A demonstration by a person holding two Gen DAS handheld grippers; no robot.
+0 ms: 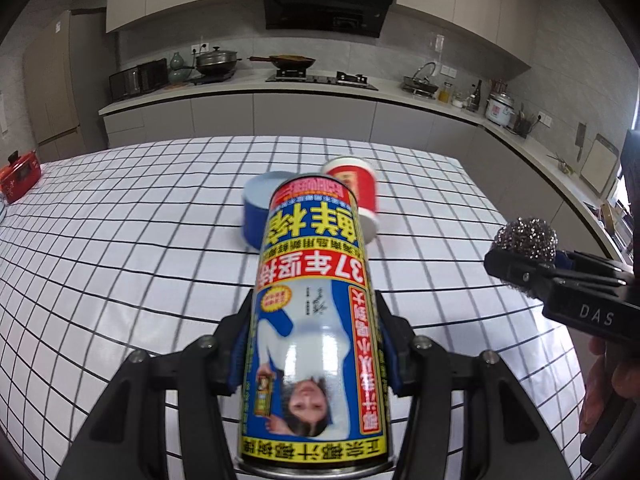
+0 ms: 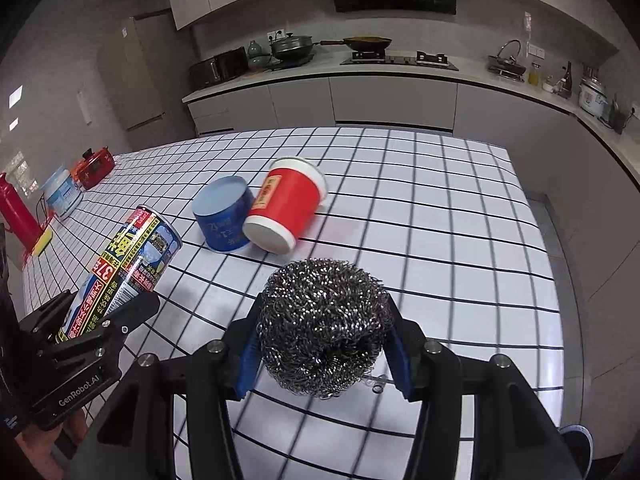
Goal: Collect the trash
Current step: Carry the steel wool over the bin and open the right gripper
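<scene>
while my left gripper (image 1: 316,344) clamps a tall drink can (image 1: 314,320) above the checked tablecloth (image 1: 120,240), my right gripper (image 2: 322,344) squeezes a steel wool scourer (image 2: 322,328) beside it. ahead on the cloth lie a blue tub (image 2: 222,216) and a red paper cup (image 2: 286,208), tipped over and touching. far left stand a red bottle (image 2: 16,208), a yellow sponge (image 2: 44,240), a pale container (image 2: 62,194) and a small red pot (image 2: 94,166).

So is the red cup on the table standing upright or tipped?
Tipped: the red cup lies on its side, leaning against the blue tub.
</scene>
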